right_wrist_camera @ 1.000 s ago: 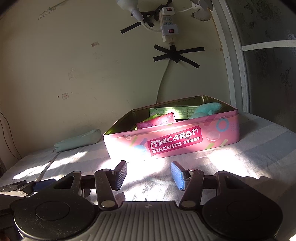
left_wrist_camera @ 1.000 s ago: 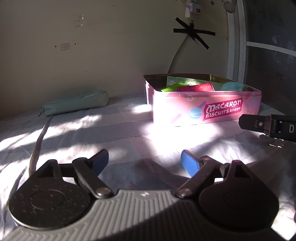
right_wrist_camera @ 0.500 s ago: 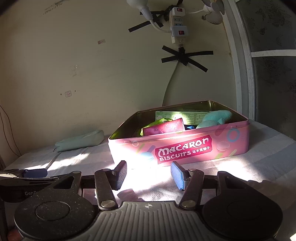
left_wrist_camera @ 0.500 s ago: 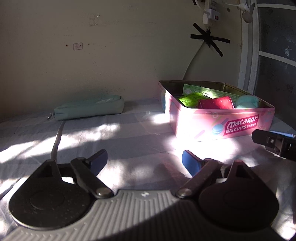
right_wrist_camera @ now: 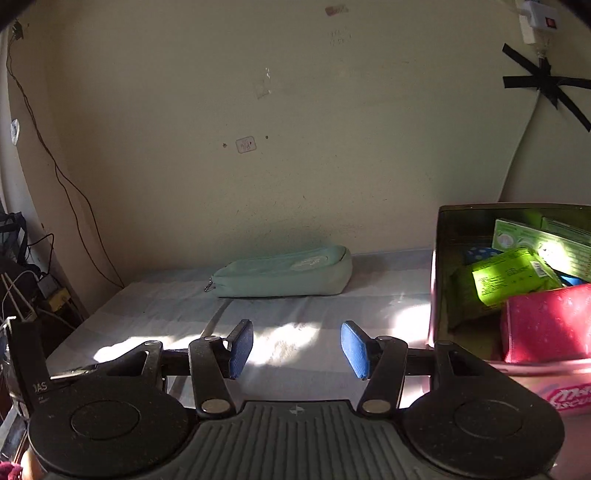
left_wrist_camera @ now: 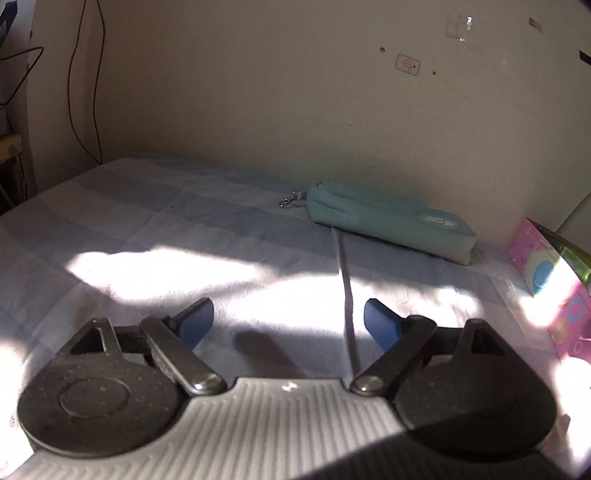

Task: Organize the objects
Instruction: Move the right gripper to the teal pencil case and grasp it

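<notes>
A mint-green zip pouch (left_wrist_camera: 391, 224) lies against the wall at the back of the cloth-covered table; it also shows in the right wrist view (right_wrist_camera: 284, 272). A thin grey strip (left_wrist_camera: 347, 295) lies on the cloth from the pouch toward me. The pink Macaron Biscuits tin (right_wrist_camera: 439, 280) stands to the right, holding green packets (right_wrist_camera: 506, 277) and a red pouch (right_wrist_camera: 546, 321); its corner shows in the left wrist view (left_wrist_camera: 546, 280). My left gripper (left_wrist_camera: 288, 321) is open and empty, low over the cloth. My right gripper (right_wrist_camera: 297, 349) is open and empty, beside the tin.
The table's left edge (right_wrist_camera: 96, 314) drops off to cables and clutter (right_wrist_camera: 33, 284) on the floor. The wall stands right behind the pouch. A taped power strip (right_wrist_camera: 535, 22) and cable hang on the wall above the tin.
Both grippers have swung left, away from the tin and toward the green pouch. The tin has slid to the right edge of both views. Both stay open and empty.
</notes>
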`<state>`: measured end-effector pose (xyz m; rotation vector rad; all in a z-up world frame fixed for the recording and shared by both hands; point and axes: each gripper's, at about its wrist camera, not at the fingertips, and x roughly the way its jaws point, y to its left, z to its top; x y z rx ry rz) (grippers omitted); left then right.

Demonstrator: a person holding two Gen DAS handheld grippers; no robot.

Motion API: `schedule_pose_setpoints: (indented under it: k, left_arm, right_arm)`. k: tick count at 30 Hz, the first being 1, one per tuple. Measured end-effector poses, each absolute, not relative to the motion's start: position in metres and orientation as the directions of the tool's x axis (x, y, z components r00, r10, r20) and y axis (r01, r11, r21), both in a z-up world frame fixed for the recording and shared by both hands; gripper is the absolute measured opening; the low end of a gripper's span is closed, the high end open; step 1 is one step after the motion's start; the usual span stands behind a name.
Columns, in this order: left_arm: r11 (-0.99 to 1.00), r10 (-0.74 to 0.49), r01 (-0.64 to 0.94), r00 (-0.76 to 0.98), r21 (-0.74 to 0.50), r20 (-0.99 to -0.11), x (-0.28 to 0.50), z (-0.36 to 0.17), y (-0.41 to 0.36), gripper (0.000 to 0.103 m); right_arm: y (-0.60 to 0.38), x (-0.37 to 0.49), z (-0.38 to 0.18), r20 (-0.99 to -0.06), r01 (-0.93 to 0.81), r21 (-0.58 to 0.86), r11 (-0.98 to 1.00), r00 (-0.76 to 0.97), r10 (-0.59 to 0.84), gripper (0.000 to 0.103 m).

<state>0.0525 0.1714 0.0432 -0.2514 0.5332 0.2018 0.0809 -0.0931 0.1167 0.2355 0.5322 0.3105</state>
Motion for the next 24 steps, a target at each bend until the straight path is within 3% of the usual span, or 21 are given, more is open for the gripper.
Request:
schedule_pose_setpoints:
  k: [6, 12, 14, 17, 20, 22, 24]
  left_arm:
    - [0.925, 0.142, -0.295, 0.852, -0.238, -0.504, 0.052, 0.052, 0.191, 0.09]
    - [0.897, 0.114, -0.308, 0.854, -0.316, -0.507, 0.05, 0.056, 0.207, 0.09]
    - [0.894, 0.109, -0.307, 0.855, -0.326, -0.506, 0.05, 0.056, 0.209, 0.09]
    - [0.891, 0.111, -0.311, 0.855, -0.33, -0.507, 0.051, 0.056, 0.211, 0.09]
    - [0.887, 0.116, -0.32, 0.853, -0.333, -0.509, 0.053, 0.055, 0.214, 0.09]
    - [0.882, 0.123, -0.327, 0.855, -0.34, -0.504, 0.051, 0.055, 0.217, 0.09]
    - [0.878, 0.13, -0.333, 0.858, -0.345, -0.497, 0.05, 0.055, 0.219, 0.09]
  right_arm:
    - [-0.07, 0.223, 0.094, -0.569, -0.089, 0.352, 0.932, 0.77, 0.289, 0.05]
    - [-0.071, 0.296, 0.058, -0.648, 0.069, 0.408, 0.911, 0.725, 0.235, 0.057]
    - [-0.074, 0.299, 0.05, -0.641, 0.075, 0.481, 0.874, 0.71, 0.292, 0.049]
    - [-0.07, 0.283, 0.052, -0.634, 0.054, 0.48, 0.876, 0.711, 0.303, 0.037]
    - [-0.065, 0.253, 0.06, -0.634, 0.006, 0.472, 0.882, 0.697, 0.334, 0.035]
    - [-0.064, 0.226, 0.065, -0.624, -0.036, 0.484, 0.874, 0.686, 0.374, 0.023]
    - [-0.068, 0.197, 0.069, -0.612, -0.068, 0.511, 0.857, 0.671, 0.419, 0.02]
